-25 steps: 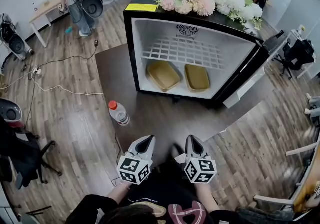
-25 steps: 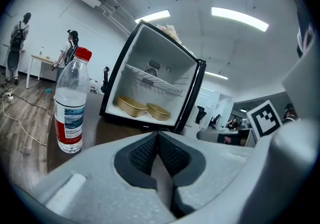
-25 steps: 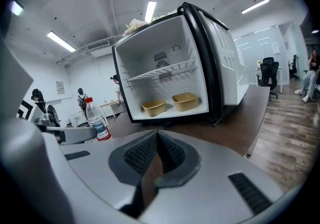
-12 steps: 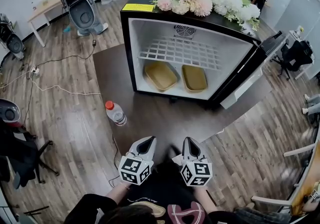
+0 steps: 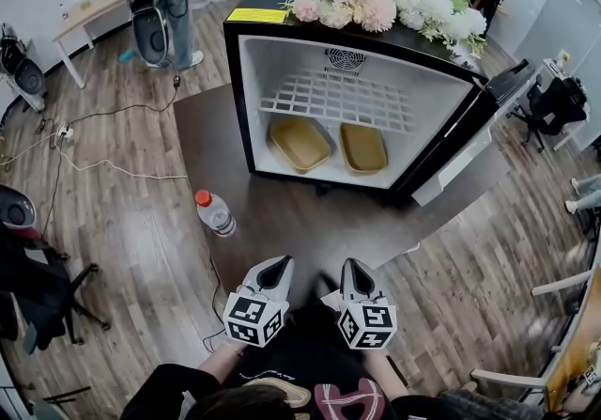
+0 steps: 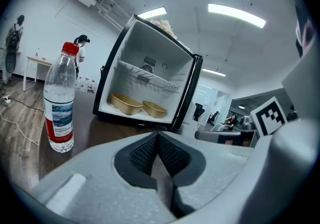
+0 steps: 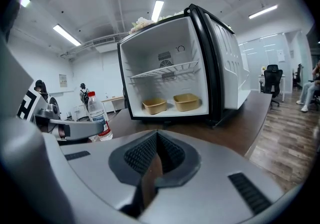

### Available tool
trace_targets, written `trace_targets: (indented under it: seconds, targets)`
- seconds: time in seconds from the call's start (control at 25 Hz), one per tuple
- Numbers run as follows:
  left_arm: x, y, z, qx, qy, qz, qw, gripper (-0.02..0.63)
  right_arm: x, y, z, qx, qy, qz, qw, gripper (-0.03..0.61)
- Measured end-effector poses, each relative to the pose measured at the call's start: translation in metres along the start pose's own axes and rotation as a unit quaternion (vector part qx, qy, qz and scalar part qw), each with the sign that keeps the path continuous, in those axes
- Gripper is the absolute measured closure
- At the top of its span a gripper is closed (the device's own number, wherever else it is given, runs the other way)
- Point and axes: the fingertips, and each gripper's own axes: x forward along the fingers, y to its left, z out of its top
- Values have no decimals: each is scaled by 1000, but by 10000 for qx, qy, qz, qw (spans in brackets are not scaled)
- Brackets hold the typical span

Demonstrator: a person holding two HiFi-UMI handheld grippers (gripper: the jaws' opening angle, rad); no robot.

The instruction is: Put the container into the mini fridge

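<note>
Open mini fridge [image 7: 170,42] beyond closed right gripper [image 7: 156,137]
Two tan containers [image 7: 154,105] [image 7: 186,101] inside; a bottle [image 7: 98,115], seemingly water, at left.

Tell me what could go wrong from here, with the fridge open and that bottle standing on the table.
The clear plastic bottle with a red cap stands upright ahead and left of the shut left tool; a careless reach forward could tip it. The open black mini fridge already holds two tan rounded containers side by side on its floor, so anything slid in low may bump them.
</note>
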Motion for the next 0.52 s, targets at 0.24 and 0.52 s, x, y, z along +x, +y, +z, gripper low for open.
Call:
trace_targets:
  seconds: [0.24, 0.52]
  targets:
    - [5, -2, -1, 14, 22, -3, 10000, 606, 0, -5, -1, -46, 54, -20, 10000, 571]
    - [6, -1, -4, -19, 67, 116, 9999, 606, 0, -11, 4, -25, 45, -1, 10000, 571]
